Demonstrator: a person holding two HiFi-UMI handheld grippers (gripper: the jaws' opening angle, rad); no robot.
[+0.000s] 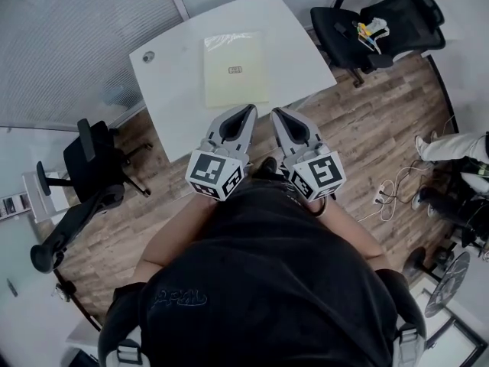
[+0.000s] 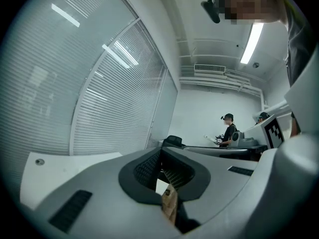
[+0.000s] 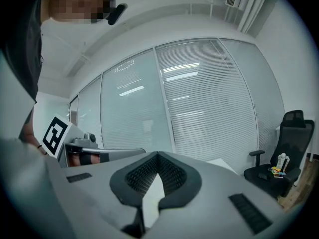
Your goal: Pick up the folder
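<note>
In the head view a pale yellow folder point(image 1: 235, 69) in a clear sleeve lies flat on the white table point(image 1: 294, 48). My left gripper point(image 1: 250, 110) and right gripper point(image 1: 276, 112) are held side by side, both shut and holding nothing. Their tips hover over the table's near edge, just short of the folder. The left gripper view shows the left gripper's point(image 2: 160, 151) jaws closed together with blinds behind them. Closed jaws also show in the right gripper view, where the right gripper point(image 3: 157, 156) points at a glass wall. The folder is in neither gripper view.
A black office chair point(image 1: 95, 167) stands at the left of the table, and two more point(image 1: 355, 21) stand at the far right. A person's legs point(image 1: 451, 147) and floor cables point(image 1: 388, 191) are at the right. A round grommet point(image 1: 148, 56) sits in the table's left corner.
</note>
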